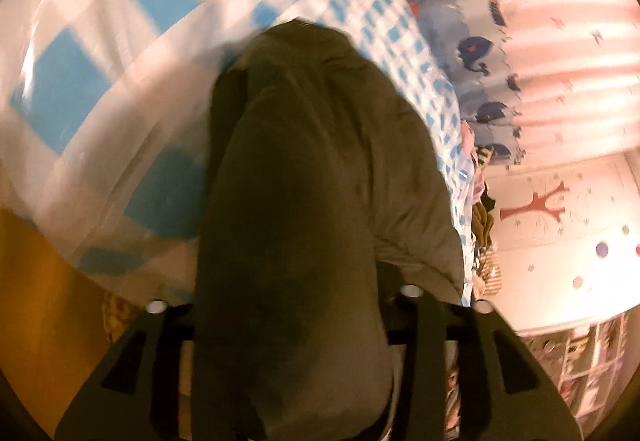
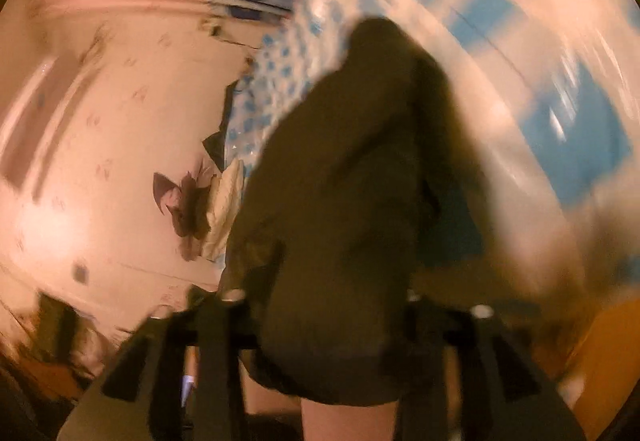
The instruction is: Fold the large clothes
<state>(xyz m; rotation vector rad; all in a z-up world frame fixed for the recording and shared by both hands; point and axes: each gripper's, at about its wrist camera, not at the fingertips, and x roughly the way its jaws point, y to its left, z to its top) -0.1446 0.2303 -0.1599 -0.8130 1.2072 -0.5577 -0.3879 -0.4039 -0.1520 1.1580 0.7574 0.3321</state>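
Up close, both wrist views are filled by dark cloth, and the right one is smeared by blur.
Left gripper (image 1: 292,325): the dark olive garment (image 1: 320,177) runs between its two black fingers (image 1: 424,337) and covers the gap, so the pads are hidden; whether they press on the cloth cannot be told.
Right gripper (image 2: 320,325): the same dark olive garment (image 2: 344,201) bunches between its fingers (image 2: 216,341); the blur hides any contact, so its grip cannot be told either.
Garment, left view: it rises from the gripper as a tall folded mass, creased on its right side, its top edge against the checked cloth.
Garment, right view: it stands up from the gripper and narrows toward the top, with a loose hem hanging below the fingers.
Blue-and-white checked sheet (image 1: 100,53): it lies behind and beside the garment, glossy and wrinkled.
Elephant-print fabric (image 1: 468,53): it lies just beside the sheet's edge.
Pink patterned wall (image 1: 568,53): it stands beyond the fabrics, with a tree motif lower down.
Yellow-brown surface (image 1: 36,281): it shows at the lower left of the left view.
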